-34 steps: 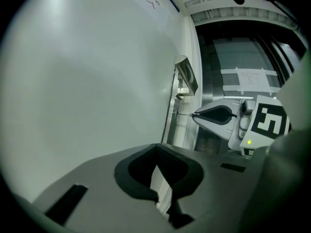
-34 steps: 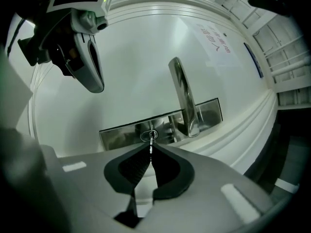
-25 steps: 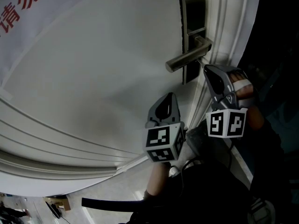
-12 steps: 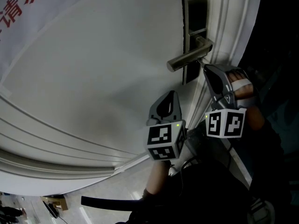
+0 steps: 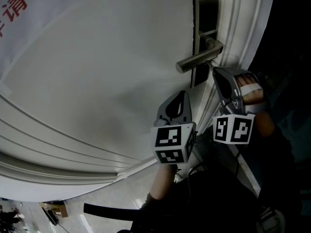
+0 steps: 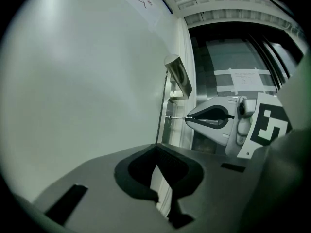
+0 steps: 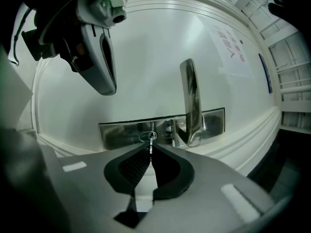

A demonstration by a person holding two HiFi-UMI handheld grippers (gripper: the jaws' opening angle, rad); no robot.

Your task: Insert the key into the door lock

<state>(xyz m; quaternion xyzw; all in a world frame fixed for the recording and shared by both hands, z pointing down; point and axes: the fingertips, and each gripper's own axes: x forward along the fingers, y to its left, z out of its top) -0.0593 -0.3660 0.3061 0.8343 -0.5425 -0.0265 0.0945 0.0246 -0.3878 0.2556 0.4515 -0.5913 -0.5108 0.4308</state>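
White door [image 5: 97, 72] ahead: right gripper [image 7: 150, 150] fingers pinch the key [image 7: 150, 144], tip at the keyhole [image 7: 147, 136], push-in seemingly unfinished; left gripper [image 6: 158, 149] fingers closed, empty.

A smooth white finish that looks painted, with a soft sheen, is being shown by the door [image 5: 97, 72], and the same white coat is being carried by the frame mouldings [image 5: 238, 28]. Bare metal is being shown by the lock plate [image 7: 121, 132], whose surface is being seen as polished and mirror-like, and by the lever handle [image 5: 197, 61], which is being given a duller satin gleam. The key [image 7: 151, 142] is being seen as thin bright metal. Matt grey plastic is being presented by the shells of the right gripper [image 7: 151, 151] and the left gripper [image 6: 158, 147]. Their black pads [image 7: 133, 166] are being seen as finely ribbed and dull. Flat black-and-white faces without gloss are being shown by the marker cube [image 5: 171, 142].
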